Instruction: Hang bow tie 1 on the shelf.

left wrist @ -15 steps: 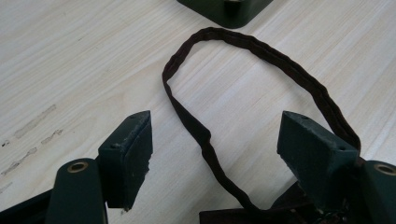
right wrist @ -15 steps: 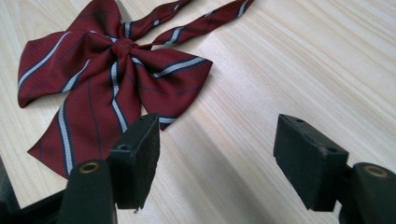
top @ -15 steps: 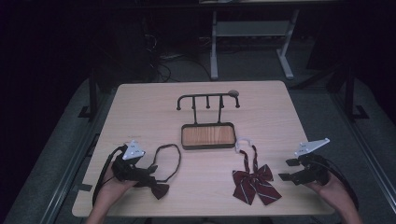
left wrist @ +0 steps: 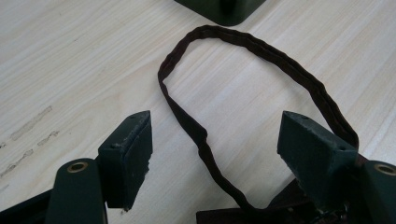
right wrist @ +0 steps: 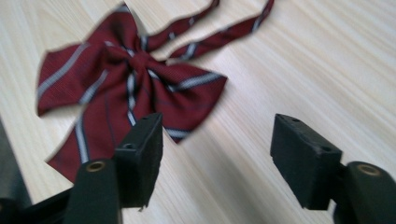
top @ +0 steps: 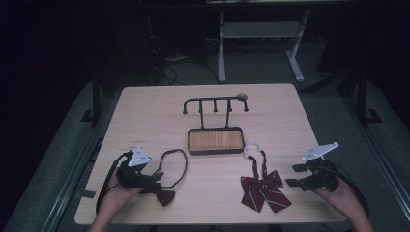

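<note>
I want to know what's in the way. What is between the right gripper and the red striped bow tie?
Nothing. In the high view, bare table lies between the right gripper and the red striped bow tie. The right gripper view shows its jaws open, empty.

Pale wooden table [top: 145,116] with dark bow tie [top: 164,195], striped bow tie [top: 263,188], hook stand [top: 215,140].

The bow tie [right wrist: 135,79] is dark red with white and navy stripes. The other bow tie [top: 164,195] and its strap are plain dark brown. The surface [top: 300,121] is pale wood grain.
</note>
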Available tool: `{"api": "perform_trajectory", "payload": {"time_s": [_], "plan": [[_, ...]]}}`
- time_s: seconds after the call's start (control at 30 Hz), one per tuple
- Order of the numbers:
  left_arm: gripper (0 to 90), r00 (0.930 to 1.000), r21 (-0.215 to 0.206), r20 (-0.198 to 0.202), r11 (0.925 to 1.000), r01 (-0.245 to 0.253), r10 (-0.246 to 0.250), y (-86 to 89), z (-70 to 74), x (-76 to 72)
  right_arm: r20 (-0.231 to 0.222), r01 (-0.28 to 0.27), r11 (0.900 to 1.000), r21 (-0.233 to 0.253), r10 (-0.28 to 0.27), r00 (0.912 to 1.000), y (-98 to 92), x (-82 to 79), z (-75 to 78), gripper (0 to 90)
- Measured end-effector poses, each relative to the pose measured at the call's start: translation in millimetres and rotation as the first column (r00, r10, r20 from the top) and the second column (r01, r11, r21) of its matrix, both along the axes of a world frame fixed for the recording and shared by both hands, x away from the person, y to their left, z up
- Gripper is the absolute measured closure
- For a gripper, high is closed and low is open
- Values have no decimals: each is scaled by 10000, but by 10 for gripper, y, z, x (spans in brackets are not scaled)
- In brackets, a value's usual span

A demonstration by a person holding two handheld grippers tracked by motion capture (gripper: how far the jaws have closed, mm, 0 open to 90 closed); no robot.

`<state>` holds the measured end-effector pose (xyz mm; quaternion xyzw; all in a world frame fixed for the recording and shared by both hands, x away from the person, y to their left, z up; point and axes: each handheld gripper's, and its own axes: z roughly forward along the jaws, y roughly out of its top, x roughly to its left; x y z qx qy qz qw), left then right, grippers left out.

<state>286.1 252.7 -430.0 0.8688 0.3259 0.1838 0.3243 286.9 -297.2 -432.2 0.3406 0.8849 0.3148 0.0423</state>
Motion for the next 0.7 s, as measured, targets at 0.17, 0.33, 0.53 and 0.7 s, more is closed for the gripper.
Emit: {"api": "perform_trajectory", "payload": {"time_s": [0.17,0.33,0.53,0.7], "plan": [[270,10000,-52,39,10000,-47,48,13,10,-1,-59,-34,9998,-218,32,10000,105,16,59,350],[268,10000,-80,47,10000,-51,51,7,4,0,-14,-167,9986,-495,167,9999,193,30,109,363],[265,9999,-142,72,9999,-70,71,23,11,15,-97,-587,9952,-780,581,9983,316,127,181,396],[266,9997,-141,125,9997,-194,196,34,19,6,-150,-1061,9874,-1171,1050,9944,491,230,300,447]]}}
